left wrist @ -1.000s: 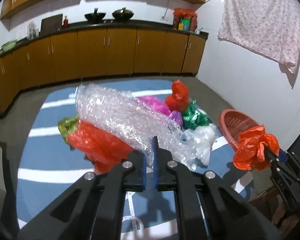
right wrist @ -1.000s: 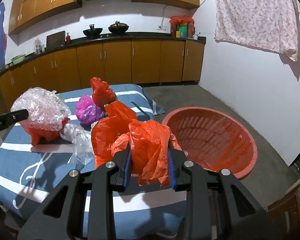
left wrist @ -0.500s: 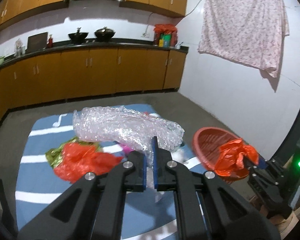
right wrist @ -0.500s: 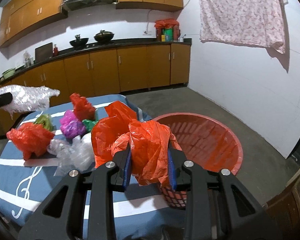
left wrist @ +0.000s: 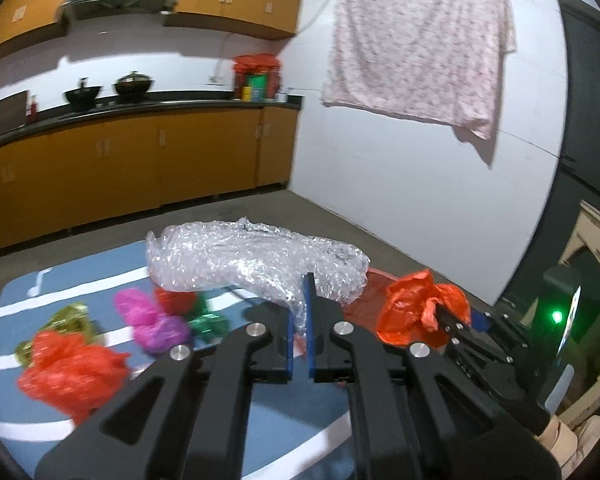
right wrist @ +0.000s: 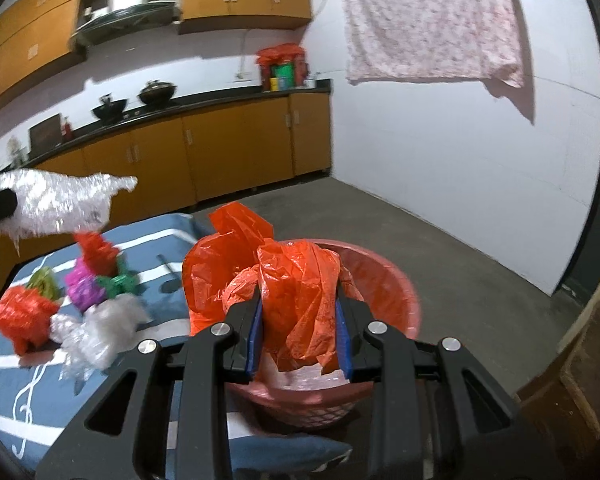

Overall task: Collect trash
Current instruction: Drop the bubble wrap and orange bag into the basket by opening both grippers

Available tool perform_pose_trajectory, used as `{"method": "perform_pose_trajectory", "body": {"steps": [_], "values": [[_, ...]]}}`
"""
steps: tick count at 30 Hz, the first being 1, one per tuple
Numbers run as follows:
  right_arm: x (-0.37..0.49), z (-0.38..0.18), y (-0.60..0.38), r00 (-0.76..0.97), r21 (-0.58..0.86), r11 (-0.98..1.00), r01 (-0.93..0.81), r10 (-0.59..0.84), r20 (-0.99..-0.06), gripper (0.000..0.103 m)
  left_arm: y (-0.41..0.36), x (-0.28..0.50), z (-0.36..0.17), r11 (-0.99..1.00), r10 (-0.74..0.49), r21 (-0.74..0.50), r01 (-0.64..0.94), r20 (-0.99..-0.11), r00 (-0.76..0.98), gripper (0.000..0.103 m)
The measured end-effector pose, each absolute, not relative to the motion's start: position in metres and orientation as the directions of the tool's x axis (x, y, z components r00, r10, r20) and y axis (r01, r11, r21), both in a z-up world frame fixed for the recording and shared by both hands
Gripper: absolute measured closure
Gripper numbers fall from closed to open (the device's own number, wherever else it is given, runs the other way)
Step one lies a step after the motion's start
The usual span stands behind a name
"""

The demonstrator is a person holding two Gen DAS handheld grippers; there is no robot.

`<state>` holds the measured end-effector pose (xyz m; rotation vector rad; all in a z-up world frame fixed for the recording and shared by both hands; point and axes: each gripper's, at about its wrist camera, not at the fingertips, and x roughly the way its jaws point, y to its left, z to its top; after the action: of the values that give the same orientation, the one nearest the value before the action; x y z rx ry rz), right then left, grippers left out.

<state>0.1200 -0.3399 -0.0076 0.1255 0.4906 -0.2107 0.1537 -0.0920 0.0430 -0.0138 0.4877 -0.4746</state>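
Home kitchen here: ahead of the claws, orange-brown cabinets [right wrist: 236, 148] under a dark counter [right wrist: 204, 102], two woks [right wrist: 156, 92] on the stove, range hood [right wrist: 128, 8] above, cloth [right wrist: 432, 20] hanging on the right wall.

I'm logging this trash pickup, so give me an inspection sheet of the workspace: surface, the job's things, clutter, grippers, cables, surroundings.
Surface: blue cloth with white stripes and music notes.
Job's things: bubble wrap in the left gripper; orange plastic bag in the right gripper, over the red basket. On the cloth: red bag, clear plastic, purple wad, green foil, olive wrapper, small red wad.
Clutter: nothing seen beyond the trash.
Grippers: left fingers shut on the bubble wrap; right fingers shut on the orange bag.
Cables: a cord on the wall above the counter.
Surroundings: wooden cabinets, two woks, hanging floral cloth.
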Motion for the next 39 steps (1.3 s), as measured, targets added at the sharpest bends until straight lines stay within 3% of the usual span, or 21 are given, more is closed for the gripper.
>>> {"method": "perform_pose_trajectory", "body": {"steps": [11, 26, 28, 31, 39], "values": [[0.147, -0.013, -0.389, 0.830, 0.087, 0.942, 0.324, -0.238, -0.504, 0.073, -0.179, 0.188, 0.001, 0.829, -0.521, -0.113, 0.548, -0.512, 0.682, 0.097], [0.188, -0.029, -0.410, 0.819, 0.135, 0.940, 0.313, -0.195, -0.540, 0.072, -0.215, 0.231, -0.061, 0.815, -0.509, -0.125, 0.566, -0.622, 0.595, 0.096], [0.192, -0.032, -0.407, 0.816, 0.141, 0.945, 0.294, -0.171, -0.552, 0.070, -0.213, 0.234, -0.066, 0.817, -0.506, -0.135, 0.560, -0.632, 0.586, 0.092], [0.193, -0.037, -0.405, 0.819, 0.157, 0.951, 0.265, -0.136, -0.558, 0.058, -0.208, 0.234, -0.068, 0.827, -0.495, -0.135, 0.546, -0.635, 0.593, 0.066], [0.185, -0.034, -0.404, 0.818, 0.157, 0.949, 0.272, -0.143, -0.557, 0.041, -0.186, 0.236, -0.064, 0.840, -0.491, -0.159, 0.519, -0.630, 0.602, 0.058]]}}
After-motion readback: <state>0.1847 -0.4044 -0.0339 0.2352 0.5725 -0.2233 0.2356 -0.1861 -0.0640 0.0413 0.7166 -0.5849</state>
